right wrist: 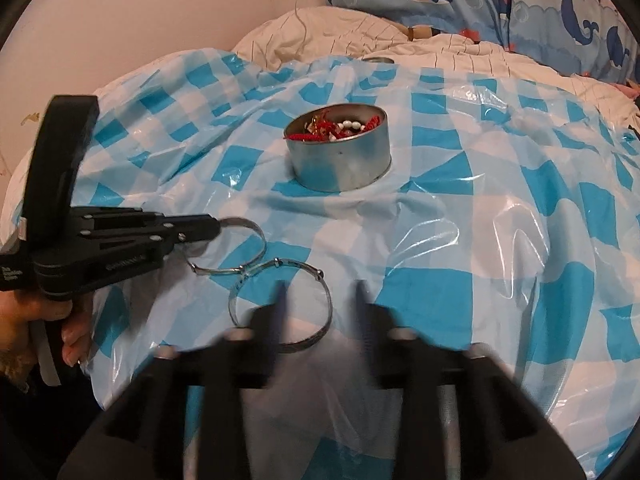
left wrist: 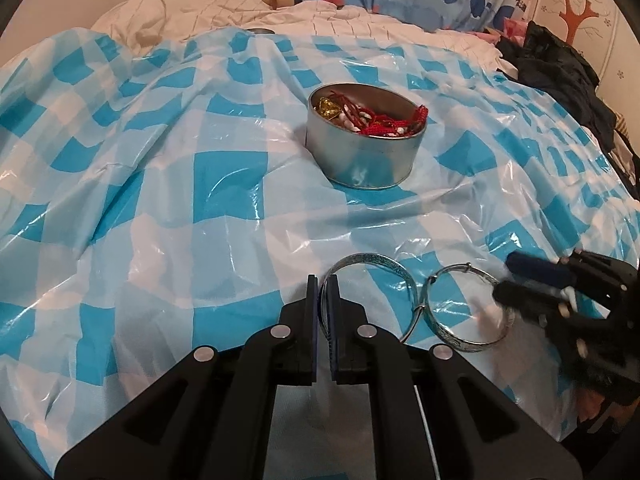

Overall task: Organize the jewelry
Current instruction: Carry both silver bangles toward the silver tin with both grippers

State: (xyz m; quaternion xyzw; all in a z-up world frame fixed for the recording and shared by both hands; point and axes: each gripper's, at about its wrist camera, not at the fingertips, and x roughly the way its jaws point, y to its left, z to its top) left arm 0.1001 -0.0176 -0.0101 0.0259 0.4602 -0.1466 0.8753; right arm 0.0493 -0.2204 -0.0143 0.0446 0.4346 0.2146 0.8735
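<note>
While the left gripper (left wrist: 323,292) clamps a silver bangle (left wrist: 370,266) near the checkered sheet's (left wrist: 160,220) front edge, the tin (left wrist: 364,148) sits mid-sheet; right view: right gripper (right wrist: 320,300) spread wide over a second bangle (right wrist: 280,304).

A bed (left wrist: 360,20) fills the room's view, spread with a glossy plastic sheet (left wrist: 160,200) checked in blue and white, wrinkled and catching indoor light. Beyond the sheet lies a rumpled white quilt (right wrist: 340,36) with thin grid lines. Behind the quilt stands blue bedding (right wrist: 500,0) printed with whales and bubbles. Left of the quilt is a plain pale wall (right wrist: 140,12), with a thin cord (right wrist: 298,8) hanging down it. Right of the sheet, dark clothing (left wrist: 560,64) is heaped before a wall decal of an orange tree (left wrist: 576,12).
</note>
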